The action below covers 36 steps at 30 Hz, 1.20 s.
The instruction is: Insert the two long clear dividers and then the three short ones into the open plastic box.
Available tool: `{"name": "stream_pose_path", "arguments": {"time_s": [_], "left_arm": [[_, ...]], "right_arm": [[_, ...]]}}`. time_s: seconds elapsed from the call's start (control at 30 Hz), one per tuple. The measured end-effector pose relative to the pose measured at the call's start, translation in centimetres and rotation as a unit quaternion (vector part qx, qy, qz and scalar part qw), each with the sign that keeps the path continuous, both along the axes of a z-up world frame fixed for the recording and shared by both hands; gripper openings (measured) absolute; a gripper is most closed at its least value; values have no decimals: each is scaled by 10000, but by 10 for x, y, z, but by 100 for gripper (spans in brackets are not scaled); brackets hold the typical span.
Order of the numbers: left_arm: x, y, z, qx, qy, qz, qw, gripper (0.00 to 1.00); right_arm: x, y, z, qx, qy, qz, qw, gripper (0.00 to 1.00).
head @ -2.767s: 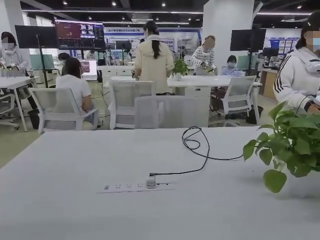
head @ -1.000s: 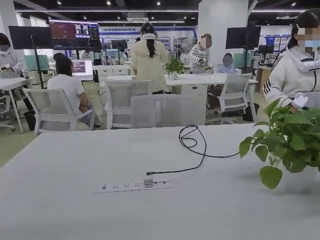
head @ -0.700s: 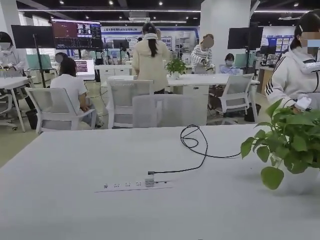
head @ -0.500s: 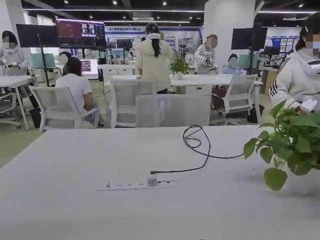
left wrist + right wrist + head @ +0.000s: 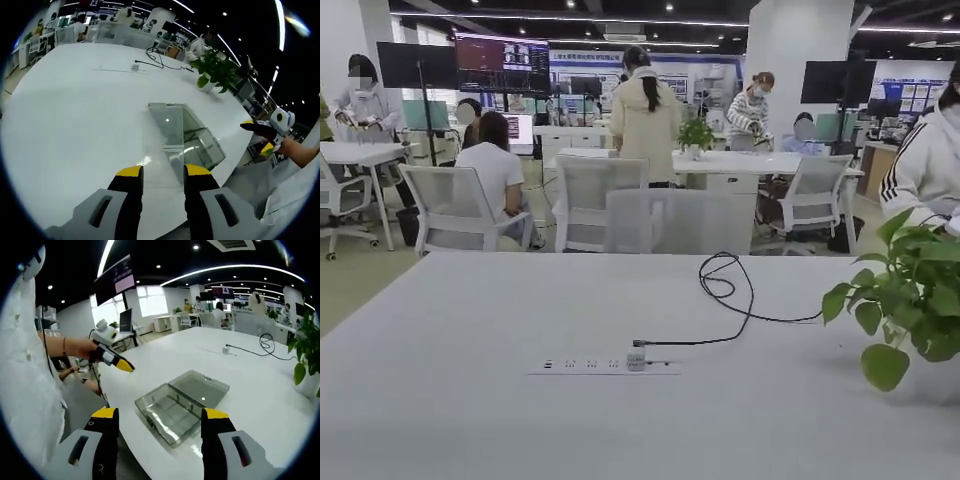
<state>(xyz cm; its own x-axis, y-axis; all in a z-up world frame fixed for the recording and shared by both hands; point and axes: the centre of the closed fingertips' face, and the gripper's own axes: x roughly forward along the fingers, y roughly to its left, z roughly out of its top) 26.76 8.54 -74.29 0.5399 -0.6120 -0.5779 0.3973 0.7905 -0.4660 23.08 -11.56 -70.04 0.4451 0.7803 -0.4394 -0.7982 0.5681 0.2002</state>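
Observation:
In the left gripper view a long clear divider (image 5: pixel 162 135) stands on edge between my left gripper's (image 5: pixel 164 172) yellow-tipped jaws, which are shut on its two sides. Just beyond it the open clear plastic box (image 5: pixel 202 145) lies near the table edge. The right gripper view looks down on the same open box (image 5: pixel 180 405), lid flat beside the base. My right gripper (image 5: pixel 161 414) is open above the box's near edge with nothing between its fingers. The left gripper (image 5: pixel 122 365), in a hand, hovers left of the box. The right gripper (image 5: pixel 257 136) sits past the table edge.
The white table (image 5: pixel 470 330) carries a power strip (image 5: pixel 605 367) with a plugged black cable (image 5: pixel 735 300) and a potted plant (image 5: pixel 910 300) at the right. Chairs and several people fill the room behind. The plant (image 5: pixel 215 67) stands beyond the box.
The head camera has turned a little, which shifts the scene to the right. Nothing on the table has moved.

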Motion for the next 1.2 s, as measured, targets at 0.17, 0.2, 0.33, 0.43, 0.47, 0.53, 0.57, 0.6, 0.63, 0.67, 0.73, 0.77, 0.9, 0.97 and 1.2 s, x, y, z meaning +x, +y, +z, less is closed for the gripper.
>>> {"name": "stream_pose_path", "arguments": {"time_s": [0.17,0.2,0.33,0.43,0.47,0.53,0.57,0.6,0.63,0.67,0.73,0.77,0.9,0.97,1.2], "left_arm": [[-7,-25,24,-435,-253,-95,9987,30],[-9,-30,27,-461,-272,-86,9985,30],[-14,-47,38,-663,-419,-146,9968,30],[-18,-60,47,-830,-503,-175,9951,30],[-19,-64,50,-865,-526,-193,9947,30],[-21,-74,55,-936,-617,-252,9934,30],[-23,-79,58,-951,-663,-307,9928,30],[-24,-82,59,-956,-691,-331,9925,30],[-24,-84,61,-979,-707,-325,9921,30],[-24,-88,63,-1010,-736,-348,9915,30],[-24,-93,67,-987,-843,-394,9908,30],[-24,-95,67,-977,-861,-415,9906,30],[-26,-102,69,-888,-946,-601,9897,30],[-26,-103,69,-797,-1015,-672,9894,30],[-26,-108,73,-711,-1133,-807,9877,30]], "right_arm": [[8,22,27,491,-19,-110,9987,59],[11,25,32,511,-64,-146,9986,58],[16,38,50,713,-136,-247,9971,52],[19,47,60,879,-59,-375,9954,47],[20,49,61,875,-62,-413,9953,46],[21,54,62,877,-64,-488,9949,41],[21,57,60,834,-27,-531,9951,39],[22,59,59,828,-14,-555,9950,37],[22,61,59,838,4,-569,9949,34],[22,64,57,895,137,-644,9938,33],[21,68,57,1009,278,-704,9920,30],[21,69,56,1017,324,-717,9917,29],[21,72,54,1061,463,-799,9901,24],[20,74,53,1109,571,-829,9887,21],[21,77,50,1158,719,-939,9862,16]]}}
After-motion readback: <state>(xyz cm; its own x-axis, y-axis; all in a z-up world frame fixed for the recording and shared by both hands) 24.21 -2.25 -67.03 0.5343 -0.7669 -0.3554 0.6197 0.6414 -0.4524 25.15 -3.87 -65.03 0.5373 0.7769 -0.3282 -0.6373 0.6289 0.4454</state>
